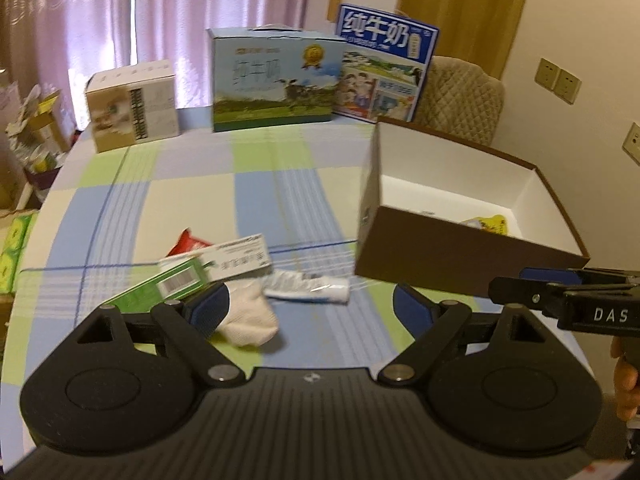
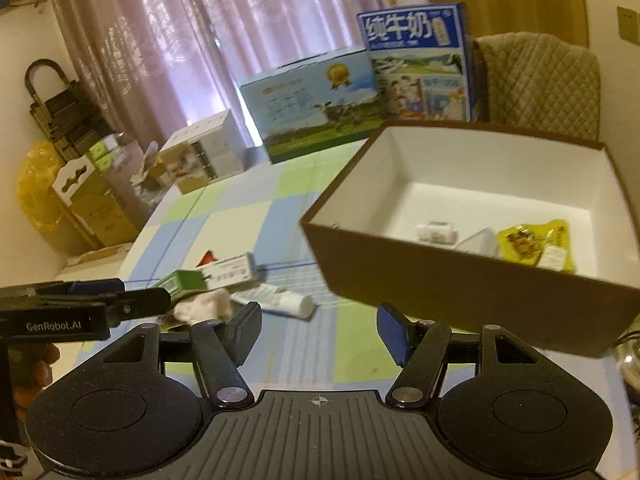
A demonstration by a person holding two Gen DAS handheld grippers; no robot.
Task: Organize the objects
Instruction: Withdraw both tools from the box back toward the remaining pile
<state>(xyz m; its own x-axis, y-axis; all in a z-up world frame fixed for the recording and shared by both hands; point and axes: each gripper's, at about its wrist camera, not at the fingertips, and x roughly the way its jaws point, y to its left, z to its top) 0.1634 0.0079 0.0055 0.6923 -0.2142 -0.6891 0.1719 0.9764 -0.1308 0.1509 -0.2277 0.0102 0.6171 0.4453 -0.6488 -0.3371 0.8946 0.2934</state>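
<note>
Currently, the white sock (image 1: 250, 318) is seen just ahead of the wide-open, empty left gripper (image 1: 312, 306), nearer than the likewise open right gripper (image 2: 318, 330).

Pink curtains (image 1: 160, 12), quilted chair (image 1: 460, 100), cream wall (image 1: 580, 32)

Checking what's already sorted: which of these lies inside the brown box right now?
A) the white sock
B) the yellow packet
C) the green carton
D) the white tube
B: the yellow packet lies on the floor of the brown box; the sock, carton and tube lie outside on the tablecloth.
</note>
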